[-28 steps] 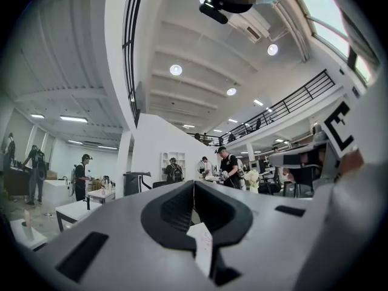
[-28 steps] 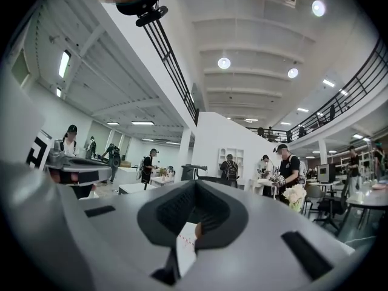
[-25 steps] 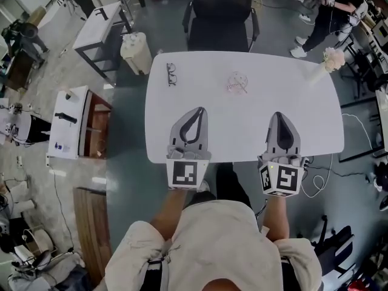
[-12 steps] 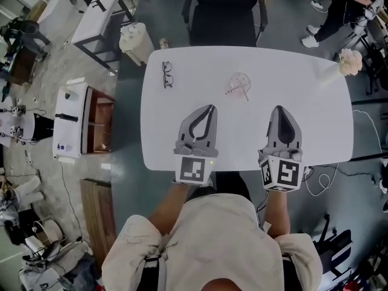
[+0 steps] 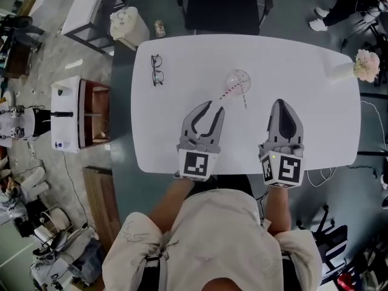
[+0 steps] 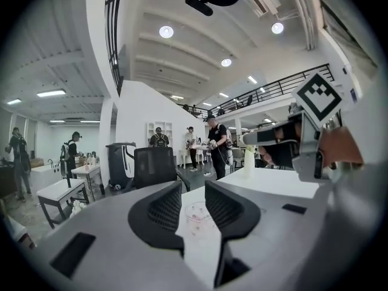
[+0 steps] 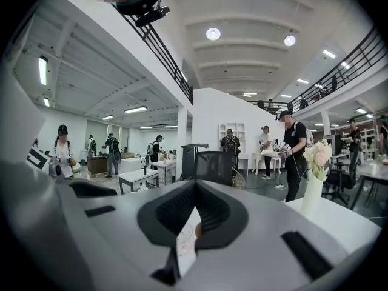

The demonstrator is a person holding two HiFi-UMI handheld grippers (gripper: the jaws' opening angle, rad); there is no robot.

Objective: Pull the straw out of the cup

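A clear plastic cup (image 5: 237, 78) stands at the middle of the white table (image 5: 182, 59), with a red-and-white striped straw (image 5: 229, 91) leaning out of it toward me. My left gripper (image 5: 214, 106) is just short of the straw's free end. Its jaws are opening and nothing is between them. The left gripper view shows the cup (image 6: 197, 214) ahead through the gap of that gripper (image 6: 193, 187). My right gripper (image 5: 284, 102) is shut and empty, to the right of the cup and nearer to me. In its own view the right gripper (image 7: 195, 183) hides most of the cup (image 7: 185, 238).
A pair of glasses (image 5: 156, 70) lies at the table's far left. A white vase of pale flowers (image 5: 362, 65) stands at the far right corner. A black office chair (image 5: 223, 5) is behind the table. A low cabinet (image 5: 79, 114) stands on the floor at left.
Both grippers have moved forward over the table toward the cup. The left gripper's jaws, shut before, now stand apart. The right gripper has stayed shut.
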